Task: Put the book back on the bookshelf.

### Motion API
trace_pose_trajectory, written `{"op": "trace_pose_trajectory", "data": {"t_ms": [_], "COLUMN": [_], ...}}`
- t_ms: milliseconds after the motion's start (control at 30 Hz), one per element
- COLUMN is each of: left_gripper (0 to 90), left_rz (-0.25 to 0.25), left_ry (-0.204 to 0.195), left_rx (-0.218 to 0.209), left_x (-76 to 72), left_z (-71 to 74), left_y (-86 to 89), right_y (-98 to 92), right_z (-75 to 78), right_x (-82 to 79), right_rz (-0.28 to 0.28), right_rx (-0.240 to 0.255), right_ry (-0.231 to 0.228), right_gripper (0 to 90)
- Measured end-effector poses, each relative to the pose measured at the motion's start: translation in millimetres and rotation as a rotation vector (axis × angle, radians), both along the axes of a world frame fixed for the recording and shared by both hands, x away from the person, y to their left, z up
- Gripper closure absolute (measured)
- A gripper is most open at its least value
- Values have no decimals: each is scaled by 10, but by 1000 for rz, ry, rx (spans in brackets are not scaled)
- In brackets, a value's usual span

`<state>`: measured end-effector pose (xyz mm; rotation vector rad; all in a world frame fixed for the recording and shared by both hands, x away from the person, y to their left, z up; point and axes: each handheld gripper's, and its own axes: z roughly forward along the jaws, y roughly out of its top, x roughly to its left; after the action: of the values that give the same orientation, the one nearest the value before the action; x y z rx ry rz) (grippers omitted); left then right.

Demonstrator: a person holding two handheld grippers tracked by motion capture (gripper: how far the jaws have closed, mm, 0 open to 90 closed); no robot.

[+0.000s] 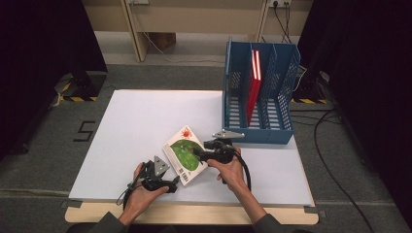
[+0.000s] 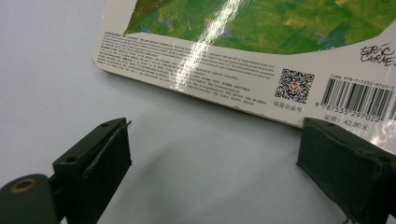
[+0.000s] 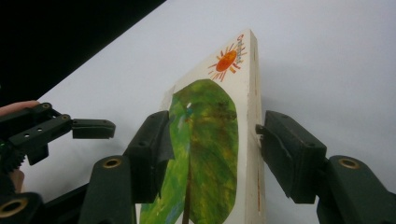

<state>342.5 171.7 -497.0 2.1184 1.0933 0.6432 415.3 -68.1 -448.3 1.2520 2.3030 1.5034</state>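
A picture book (image 1: 184,154) with a green leaf and an orange sun on its white cover sits near the table's front middle. In the right gripper view the book (image 3: 210,154) stands tilted up on edge, and my right gripper (image 3: 212,144) is shut on it, one pad on the cover and the other on its side. From above, that right gripper (image 1: 201,154) is at the book's right edge. My left gripper (image 1: 171,184) stands open just short of the book's (image 2: 233,70) barcode edge, and its jaws (image 2: 212,154) have nothing between them. A shadow lies under that edge.
A blue file rack (image 1: 260,97) stands at the table's back right with a red book (image 1: 253,82) upright in it. The white tabletop (image 1: 136,121) stretches left and back. Cables (image 1: 325,145) run over the floor on the right.
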Motion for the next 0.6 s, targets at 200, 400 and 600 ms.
{"op": "trace_pose_trajectory", "data": {"t_ms": [200,400,600], "left_gripper": [73,74,75], "left_rz": [3,5,11], "left_ry": [6,9,8], "left_rx": [-1,-3,-10], "left_x": [1,0,-6], "left_z": [-6,-8,-14], "left_y": [11,19,39], "right_y": [74,130,279], "right_z": [112,186,312], "right_x": [-68,-123,-252], "right_rz": [24,45,77], "right_rx": [-8,-12,-47], "right_ry": [-45,-76,-138], "right_gripper": [432,432,433]}}
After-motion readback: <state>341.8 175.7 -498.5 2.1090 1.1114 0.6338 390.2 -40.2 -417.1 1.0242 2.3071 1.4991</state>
